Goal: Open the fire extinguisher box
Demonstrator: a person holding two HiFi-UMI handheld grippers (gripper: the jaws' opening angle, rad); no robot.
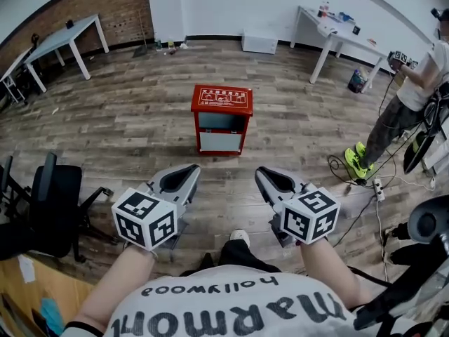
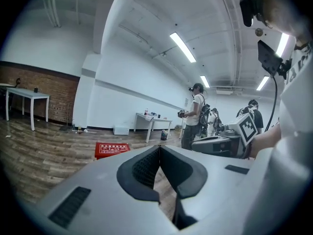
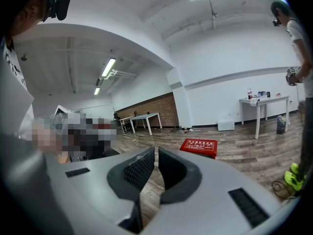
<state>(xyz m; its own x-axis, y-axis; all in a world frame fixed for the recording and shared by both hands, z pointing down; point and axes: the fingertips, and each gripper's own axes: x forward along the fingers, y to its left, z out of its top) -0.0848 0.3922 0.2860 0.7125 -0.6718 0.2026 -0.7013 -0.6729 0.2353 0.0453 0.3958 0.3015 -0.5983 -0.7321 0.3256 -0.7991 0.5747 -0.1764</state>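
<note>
The red fire extinguisher box (image 1: 222, 118) stands upright on the wooden floor (image 1: 126, 128) in the middle of the room, out in the open. Its top carries white print, and its front faces the person holding the grippers, with a dark window above a pale lower panel. The front looks shut flat.

Both grippers are held low in front of the person, side by side, and both point toward the box. The left gripper (image 1: 188, 169) has its jaws brought together, the dark ribbed pads meeting at the tips with nothing between them. The right gripper (image 1: 262, 172) is the same, its pads closed on each other and empty.

The box is well apart from both, farther out across the floor and roughly centred between the two jaw lines. Neither gripper touches it. In the left gripper view the box (image 2: 111, 149) shows beyond and to the left of the closed tips (image 2: 159, 147). In the right gripper view it (image 3: 199, 147) sits beyond and to the right of the tips (image 3: 156, 151).

Another person (image 1: 414, 90) in bright shoes stands off to the right near a white table (image 1: 344, 37). A dark office chair (image 1: 52, 202) sits at the left.
</note>
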